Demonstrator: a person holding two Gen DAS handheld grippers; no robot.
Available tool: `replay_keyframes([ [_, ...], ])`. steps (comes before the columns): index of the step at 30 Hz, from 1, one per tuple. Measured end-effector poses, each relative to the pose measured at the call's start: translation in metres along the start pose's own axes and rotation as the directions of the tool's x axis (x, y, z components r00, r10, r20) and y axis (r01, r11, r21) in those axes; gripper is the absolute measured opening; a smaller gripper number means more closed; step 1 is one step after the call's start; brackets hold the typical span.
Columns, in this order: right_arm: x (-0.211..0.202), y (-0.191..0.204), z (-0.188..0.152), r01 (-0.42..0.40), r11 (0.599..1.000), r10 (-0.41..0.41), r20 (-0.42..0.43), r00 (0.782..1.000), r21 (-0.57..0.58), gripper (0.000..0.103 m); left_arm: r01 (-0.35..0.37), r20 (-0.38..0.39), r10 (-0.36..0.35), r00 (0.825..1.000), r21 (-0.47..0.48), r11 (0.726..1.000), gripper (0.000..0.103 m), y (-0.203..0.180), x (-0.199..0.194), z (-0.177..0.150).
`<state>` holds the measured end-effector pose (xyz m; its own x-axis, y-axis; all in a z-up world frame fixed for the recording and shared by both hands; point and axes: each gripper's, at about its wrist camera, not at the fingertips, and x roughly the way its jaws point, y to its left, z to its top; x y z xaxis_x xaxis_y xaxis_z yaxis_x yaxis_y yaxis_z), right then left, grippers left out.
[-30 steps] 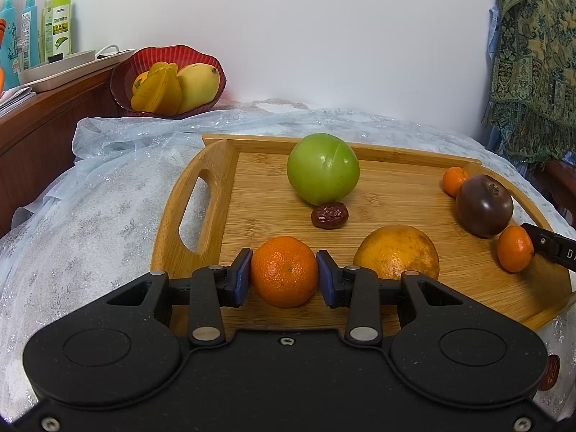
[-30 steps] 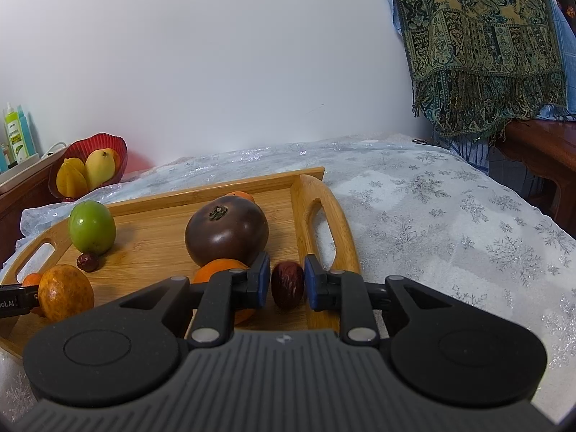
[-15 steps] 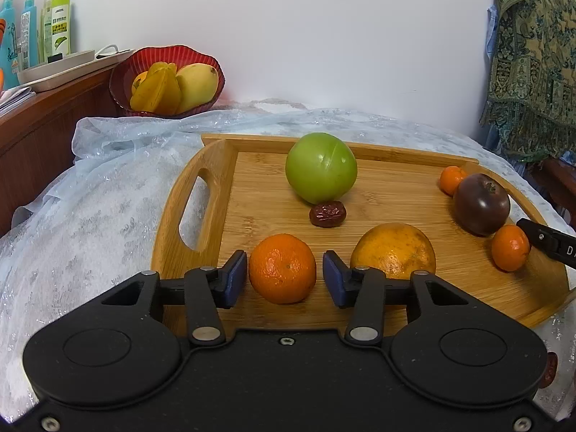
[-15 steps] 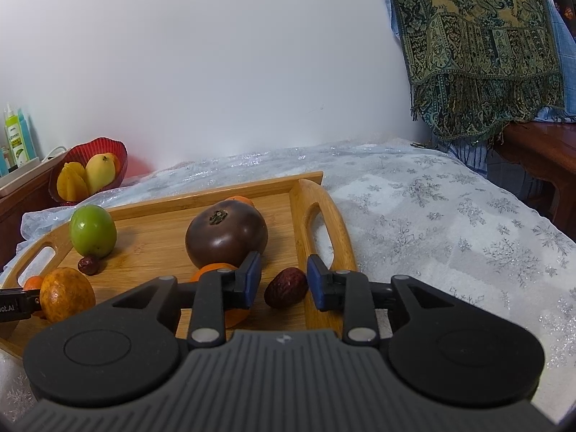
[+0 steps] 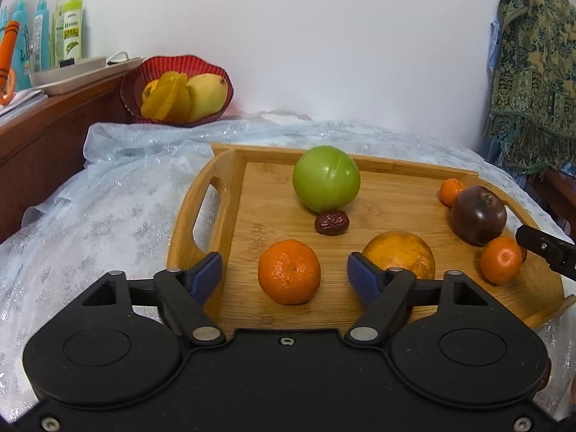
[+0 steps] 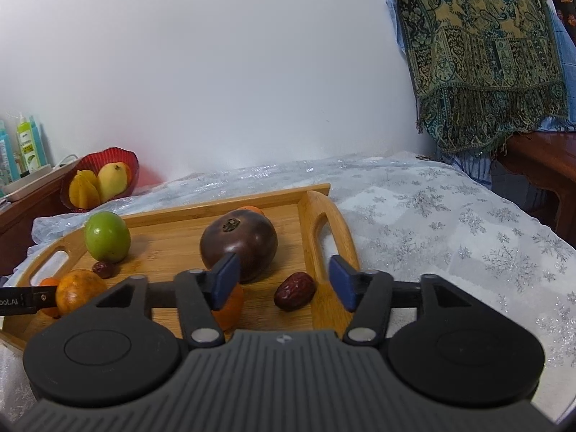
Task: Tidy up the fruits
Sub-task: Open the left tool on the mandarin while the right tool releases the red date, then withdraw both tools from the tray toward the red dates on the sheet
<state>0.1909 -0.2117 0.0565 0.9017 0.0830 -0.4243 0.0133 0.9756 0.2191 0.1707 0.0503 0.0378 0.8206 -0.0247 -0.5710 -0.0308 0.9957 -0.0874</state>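
Two hand-held grippers, both letting go. Our left hand-held gripper (image 5: 284,273) had its jaws opening around the mandarin (image 5: 289,271), which sat free on the wooden tray (image 5: 230,194), dead ahead between the pads, touching neither. Our right hand-held gripper (image 6: 281,280) was opening too, with the red date (image 6: 295,291) just ahead by the tray's right handle, long axis slanting across the jaws. Readable writing: only a cut-off "ot.AI" on the other gripper's finger.
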Motion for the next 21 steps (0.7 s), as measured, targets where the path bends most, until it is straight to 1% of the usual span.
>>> replay_keyframes([
  [3, -0.004, 0.002, -0.001, -0.016, 1.0, 0.016, 0.017, 1.0, -0.008, 0.087, 0.01, 0.011, -0.01, 1.0, 0.003, 1.0, 0.081, -0.001, -0.004, 0.0],
  [5, -0.006, 0.004, -0.001, -0.021, 1.0, 0.022, 0.027, 0.999, -0.019, 0.09, 0.009, 0.013, -0.009, 1.0, 0.003, 1.0, 0.083, -0.002, -0.006, -0.001],
  [7, -0.008, 0.006, -0.002, -0.024, 0.999, 0.025, 0.033, 0.999, -0.028, 0.091, 0.01, 0.013, -0.01, 1.0, 0.0, 1.0, 0.084, -0.002, -0.008, -0.002],
  [9, -0.009, 0.007, -0.003, -0.025, 0.999, 0.026, 0.035, 0.999, -0.031, 0.094, 0.011, 0.017, -0.01, 1.0, -0.009, 1.0, 0.089, 0.0, -0.011, -0.004],
  [11, -0.012, 0.007, -0.004, -0.023, 0.999, 0.024, 0.04, 0.999, -0.027, 0.097, 0.011, 0.021, -0.01, 1.0, -0.024, 1.0, 0.092, 0.001, -0.014, -0.005],
  [14, -0.016, 0.005, -0.005, -0.025, 1.0, 0.025, 0.057, 0.998, -0.007, 0.103, 0.011, 0.024, -0.01, 1.0, -0.046, 0.999, 0.095, 0.005, -0.019, -0.005],
  [21, -0.027, -0.001, -0.009, -0.014, 0.999, 0.012, 0.072, 0.997, 0.035, 0.103, 0.019, 0.038, -0.017, 0.999, -0.061, 0.998, 0.099, 0.007, -0.032, -0.01],
])
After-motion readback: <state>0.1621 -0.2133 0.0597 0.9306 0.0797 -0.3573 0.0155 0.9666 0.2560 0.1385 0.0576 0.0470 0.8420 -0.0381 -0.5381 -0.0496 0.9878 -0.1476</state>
